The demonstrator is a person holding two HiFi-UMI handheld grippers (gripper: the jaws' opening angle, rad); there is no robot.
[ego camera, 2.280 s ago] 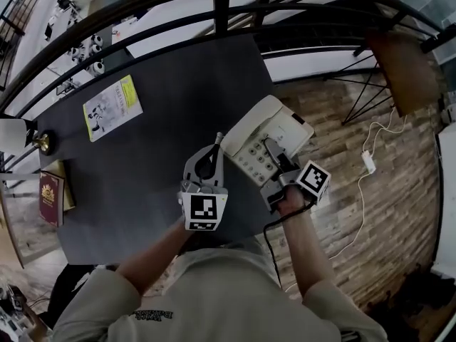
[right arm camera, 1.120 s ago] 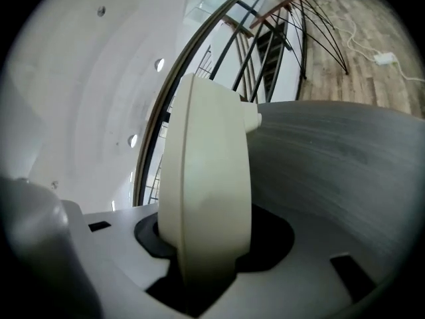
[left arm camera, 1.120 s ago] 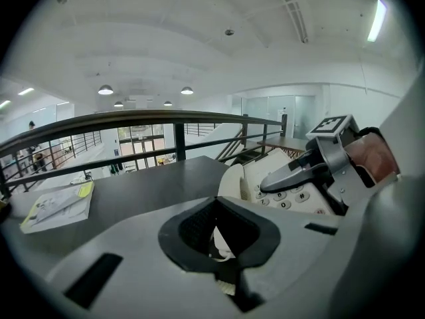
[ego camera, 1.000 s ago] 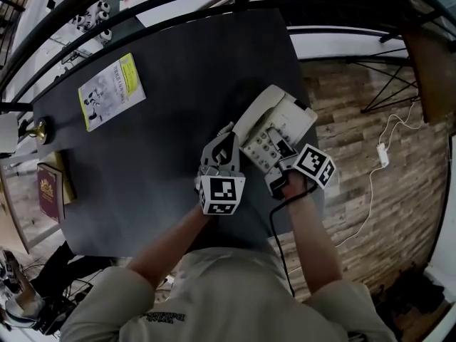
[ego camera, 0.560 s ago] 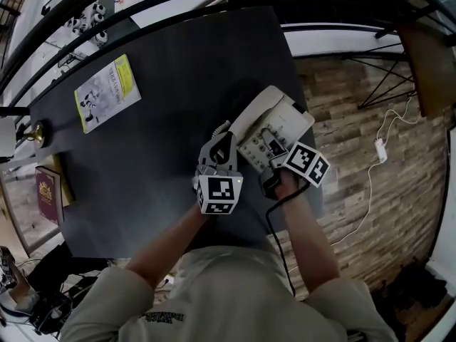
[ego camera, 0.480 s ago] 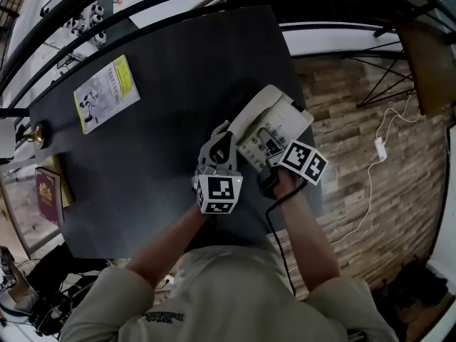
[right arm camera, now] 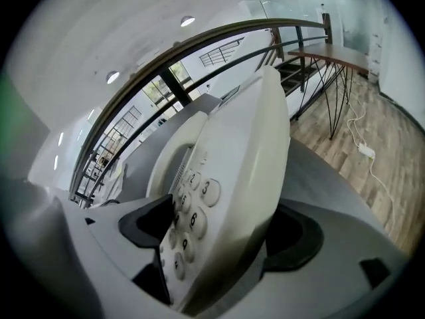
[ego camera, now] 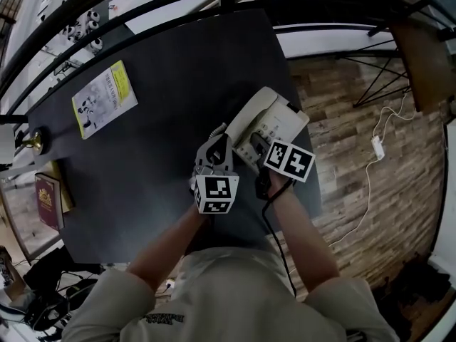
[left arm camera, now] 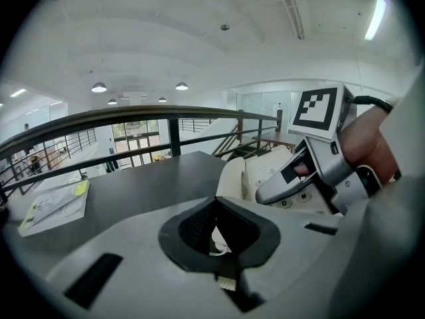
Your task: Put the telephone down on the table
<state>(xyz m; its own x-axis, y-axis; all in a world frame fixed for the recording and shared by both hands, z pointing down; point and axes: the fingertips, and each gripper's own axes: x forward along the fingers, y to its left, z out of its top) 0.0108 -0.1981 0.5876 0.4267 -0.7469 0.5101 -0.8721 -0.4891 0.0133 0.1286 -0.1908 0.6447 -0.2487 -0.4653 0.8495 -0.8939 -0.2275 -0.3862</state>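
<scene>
Beige push-button telephone (ego camera: 276, 122): on dark table (ego camera: 164, 84), its near end between the right gripper's (ego camera: 255, 147) opening, unclamped jaws; left gripper (ego camera: 216, 142) just beside, jaws clenched together.

We are looking down on a dark, matte bench (ego camera: 171, 77). A cream telephone (ego camera: 274, 116) is sitting on it near its right edge. A printed leaflet (ego camera: 105, 98) with a yellow patch is lying flat, well apart, toward the far left. A small brass object (ego camera: 32, 141) is resting at the left edge. We are unable to tell whether the red book (ego camera: 48, 199) nearby is lying on the bench.
</scene>
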